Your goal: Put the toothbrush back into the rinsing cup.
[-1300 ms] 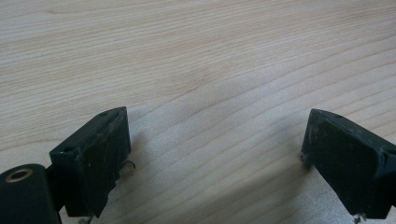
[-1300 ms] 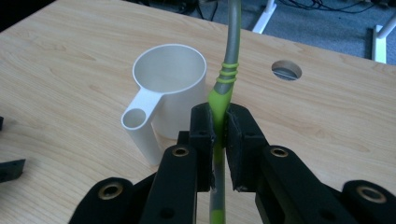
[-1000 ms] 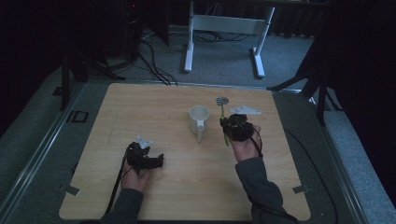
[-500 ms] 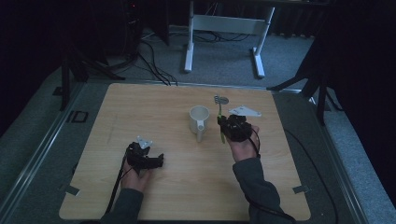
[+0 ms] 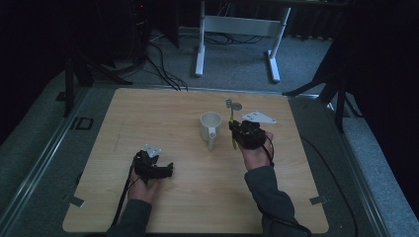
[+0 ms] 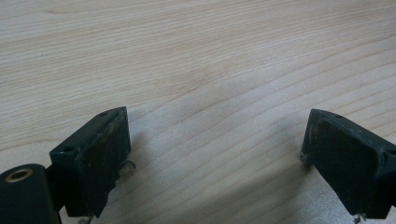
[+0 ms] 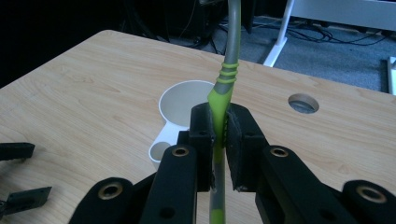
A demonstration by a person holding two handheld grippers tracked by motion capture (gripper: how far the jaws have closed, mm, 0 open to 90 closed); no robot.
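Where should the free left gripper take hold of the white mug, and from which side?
Grip the mug's handle, coming from the person's side: it sticks out toward that edge, narrow enough for the open left gripper. The right gripper already clamps the green-handled utensil beside it.

Your left gripper (image 5: 159, 168) rests low over the bench (image 5: 163, 113), its fingers (image 6: 93, 158) spread wide apart with nothing between them, your left hand (image 5: 143, 187) behind it. Your right gripper (image 7: 219, 140) is raised farther forward, fingers (image 7: 201, 135) pressed together on a green-handled utensil (image 7: 219, 98), forearm angled in from below.
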